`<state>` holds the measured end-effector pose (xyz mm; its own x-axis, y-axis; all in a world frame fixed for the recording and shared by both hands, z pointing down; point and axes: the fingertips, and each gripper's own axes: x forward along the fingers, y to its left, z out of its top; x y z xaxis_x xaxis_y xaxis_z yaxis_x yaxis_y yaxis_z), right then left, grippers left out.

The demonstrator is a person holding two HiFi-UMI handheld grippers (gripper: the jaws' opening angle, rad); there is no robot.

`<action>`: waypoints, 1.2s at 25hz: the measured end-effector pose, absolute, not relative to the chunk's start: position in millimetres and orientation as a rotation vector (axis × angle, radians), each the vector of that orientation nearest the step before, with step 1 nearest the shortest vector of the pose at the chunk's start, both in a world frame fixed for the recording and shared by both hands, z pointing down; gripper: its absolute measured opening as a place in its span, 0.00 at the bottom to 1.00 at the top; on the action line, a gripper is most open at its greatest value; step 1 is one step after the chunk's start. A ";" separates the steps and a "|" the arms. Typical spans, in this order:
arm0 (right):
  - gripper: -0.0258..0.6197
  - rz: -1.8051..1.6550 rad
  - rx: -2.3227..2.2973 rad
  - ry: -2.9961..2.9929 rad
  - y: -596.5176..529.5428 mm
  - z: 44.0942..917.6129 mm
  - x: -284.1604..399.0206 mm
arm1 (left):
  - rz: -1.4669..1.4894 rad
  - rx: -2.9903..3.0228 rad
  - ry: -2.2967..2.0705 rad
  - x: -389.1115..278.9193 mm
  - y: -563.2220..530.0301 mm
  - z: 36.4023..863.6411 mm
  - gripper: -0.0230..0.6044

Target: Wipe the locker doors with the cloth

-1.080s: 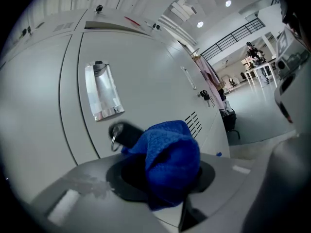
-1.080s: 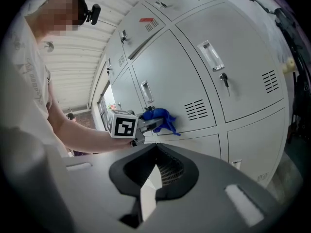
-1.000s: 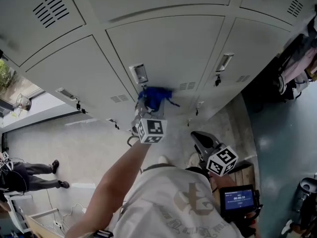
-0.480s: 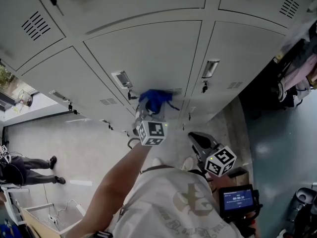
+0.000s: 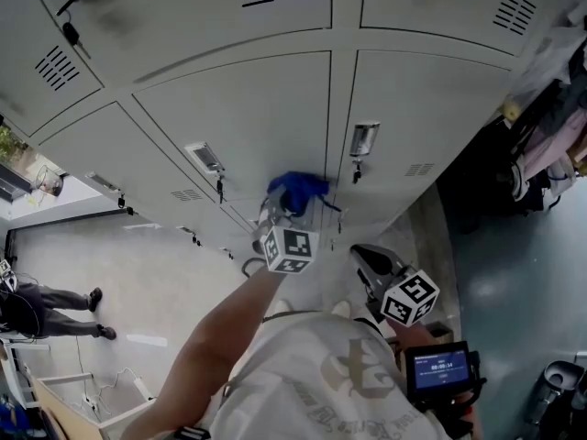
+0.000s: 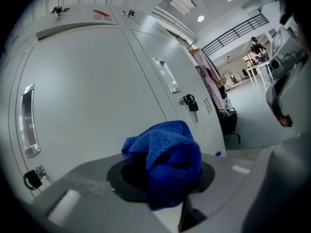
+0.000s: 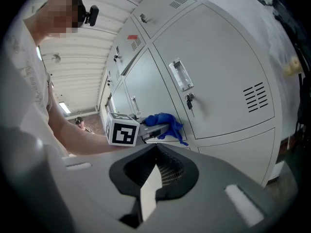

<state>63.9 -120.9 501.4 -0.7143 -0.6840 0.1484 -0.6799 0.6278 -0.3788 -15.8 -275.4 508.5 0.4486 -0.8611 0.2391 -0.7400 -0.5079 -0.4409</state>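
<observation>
A bunched blue cloth [image 5: 295,191] is pressed on a grey locker door [image 5: 257,108], near the seam to the neighbouring door [image 5: 413,108]. My left gripper [image 5: 284,213] is shut on it, marker cube just below. In the left gripper view the cloth [image 6: 167,157] fills the jaws of the left gripper [image 6: 166,181] and hides the fingertips, with the door [image 6: 87,106] right behind it. My right gripper [image 5: 371,259] hangs back from the lockers, lower right. In the right gripper view the right gripper [image 7: 151,181] is shut on nothing, and the cloth [image 7: 163,120] shows ahead against the lockers.
Each door has a metal handle [image 5: 204,157] and a key in its lock [image 5: 355,169]. Clothes hang at the right [image 5: 550,126]. A small screen device [image 5: 440,369] sits below my right gripper. A person [image 5: 41,305] stands on the floor far left.
My left gripper has slid the cloth to the right across the door, from just beside its handle toward the seam with the neighbouring door. The right gripper has stayed put.
</observation>
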 end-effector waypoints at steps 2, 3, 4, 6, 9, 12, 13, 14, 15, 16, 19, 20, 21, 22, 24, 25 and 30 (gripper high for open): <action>0.04 -0.648 -1.172 2.829 -121.6 500.4 69.0 | -0.632 -2.429 1.379 -9.3 -275.6 507.3 0.27; 0.04 -0.643 -1.168 2.833 -122.0 500.1 71.4 | -0.628 -2.429 1.380 -6.7 -275.6 506.5 0.27; 0.04 -0.639 -1.164 2.837 -122.4 499.6 73.7 | -0.627 -2.427 1.381 -4.4 -275.6 505.4 0.27; 0.04 -0.633 -1.158 2.841 -123.3 498.6 78.1 | -0.622 -2.424 1.388 -0.5 -275.5 501.8 0.27; 0.04 -0.632 -1.152 2.842 -123.8 497.6 82.8 | -0.562 -2.445 1.412 5.8 -274.7 487.8 0.27; 0.04 -0.645 -1.136 2.841 -124.3 497.5 82.7 | -0.444 -2.552 1.467 9.6 -275.5 468.4 0.27; 0.04 -0.650 -1.130 2.839 -124.4 497.8 82.2 | -0.406 -2.595 1.490 9.2 -275.9 462.6 0.27; 0.04 -0.654 -1.123 2.840 -124.3 498.0 81.6 | -0.368 -2.633 1.516 7.8 -276.1 458.5 0.27; 0.04 -0.656 -1.116 2.842 -124.1 497.8 80.8 | -0.326 -2.670 1.548 5.3 -276.3 456.0 0.27; 0.04 -0.657 -1.111 2.846 -123.9 497.5 80.1 | -0.273 -2.713 1.587 1.7 -276.6 454.3 0.27; 0.04 -0.666 -1.103 2.849 -124.0 498.0 77.9 | -0.055 -2.850 1.743 -16.8 -277.6 448.3 0.26; 0.04 -0.671 -1.100 2.850 -124.1 498.3 76.4 | 0.011 -2.876 1.800 -25.9 -277.9 446.7 0.26; 0.04 -0.675 -1.095 2.851 -124.2 498.8 74.2 | 0.064 -2.890 1.851 -35.6 -278.1 445.2 0.26; 0.04 -0.678 -1.088 2.854 -124.4 499.3 71.3 | 0.107 -2.893 1.893 -45.3 -278.4 443.4 0.26; 0.04 -0.681 -1.065 2.864 -125.0 500.3 63.4 | 0.205 -2.892 1.952 -64.3 -278.9 437.9 0.27; 0.04 -0.683 -1.053 2.870 -125.3 500.4 58.7 | 0.272 -2.894 1.974 -73.5 -278.9 434.5 0.27; 0.04 -0.686 -1.010 2.891 -126.5 499.8 39.7 | 0.486 -2.860 2.045 -113.2 -278.2 418.7 0.27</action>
<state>39.7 -126.5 499.8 -0.7929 -0.5937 0.1372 -0.5921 0.6974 -0.4038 -113.2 -278.2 418.7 0.3274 -0.9447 0.0171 -0.8360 -0.2813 0.4711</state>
